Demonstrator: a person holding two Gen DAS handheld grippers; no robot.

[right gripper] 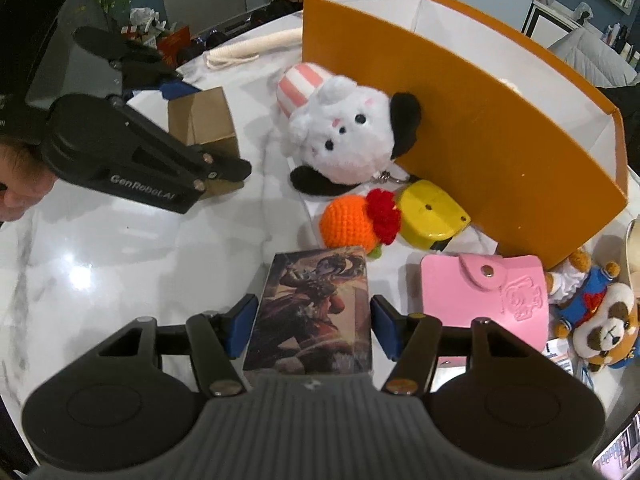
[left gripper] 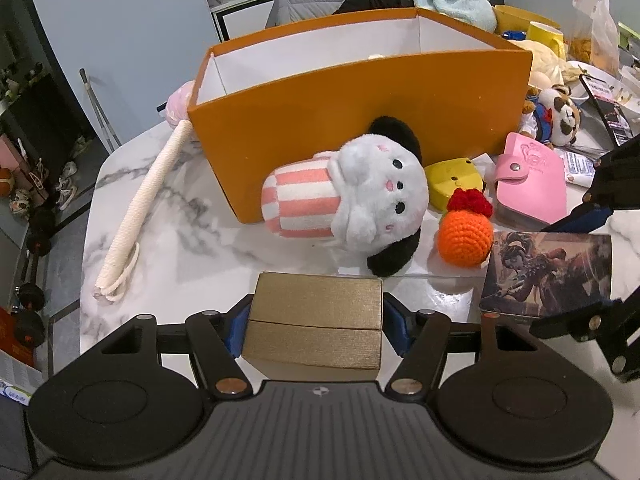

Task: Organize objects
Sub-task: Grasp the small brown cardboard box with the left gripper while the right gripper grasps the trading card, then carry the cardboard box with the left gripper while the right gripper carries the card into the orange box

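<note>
Two boxes gripped, one per hand, both bound for the orange bin [left gripper: 360,92].
My left gripper [left gripper: 314,326] clamps the gold box [left gripper: 316,320] by its sides; my right gripper [right gripper: 312,326] pinches the art box [right gripper: 316,304], still closing a touch. Both boxes sit near me on the marble table [right gripper: 100,272], bin at the far side. Between lie the plush [left gripper: 360,192], crochet ball [left gripper: 464,236], yellow toy [left gripper: 456,184] and pink wallet [right gripper: 488,292], so I must lift over them.

Box mouth: your way into the orange box [left gripper: 360,120] from above is open.
Box front: plush [left gripper: 344,196], yellow case [left gripper: 454,188] and crochet ball [left gripper: 464,236] block you.
Box left: rope [left gripper: 148,200] lies there.
</note>
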